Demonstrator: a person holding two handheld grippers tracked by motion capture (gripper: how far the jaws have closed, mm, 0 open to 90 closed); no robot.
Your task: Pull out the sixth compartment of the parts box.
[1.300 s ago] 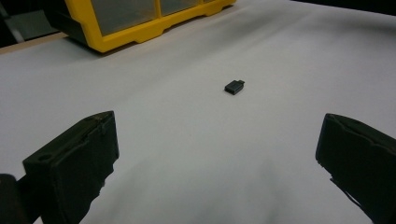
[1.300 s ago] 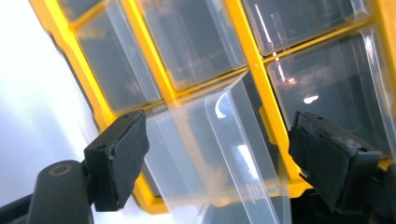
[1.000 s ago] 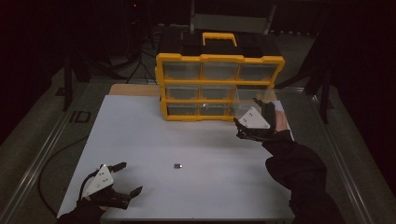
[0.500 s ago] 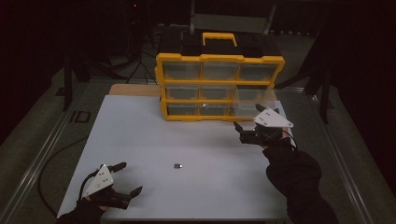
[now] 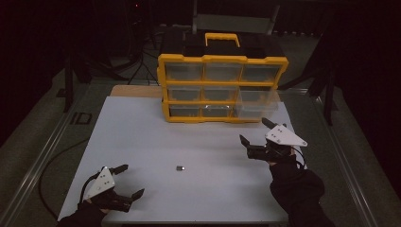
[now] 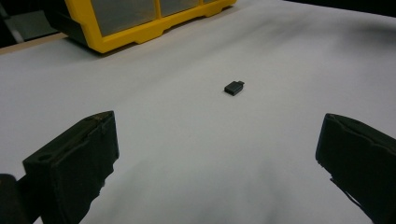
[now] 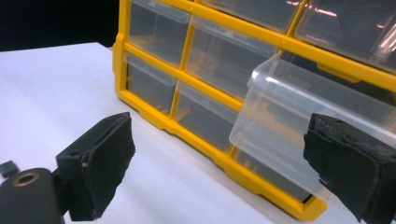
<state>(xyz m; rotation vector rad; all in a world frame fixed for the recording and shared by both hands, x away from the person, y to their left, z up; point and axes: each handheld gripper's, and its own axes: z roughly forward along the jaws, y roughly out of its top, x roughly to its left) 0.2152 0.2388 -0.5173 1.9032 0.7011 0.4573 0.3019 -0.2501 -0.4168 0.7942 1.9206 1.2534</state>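
The white table [image 5: 142, 142] lies bare between the yellow drawer cabinet [image 5: 222, 87] at the back and the front edge, giving wide room to pass. A small black adapter [image 5: 179, 168] sits alone near the middle. One clear drawer [image 5: 257, 101] juts out from the cabinet's right side, narrowing the way there.

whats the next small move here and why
Probably the left gripper should reach forward to the small black adapter and close on it. Its jaws are open and empty, the adapter lies loose on the white table, and a clear drawer of the yellow organizer already stands pulled out.
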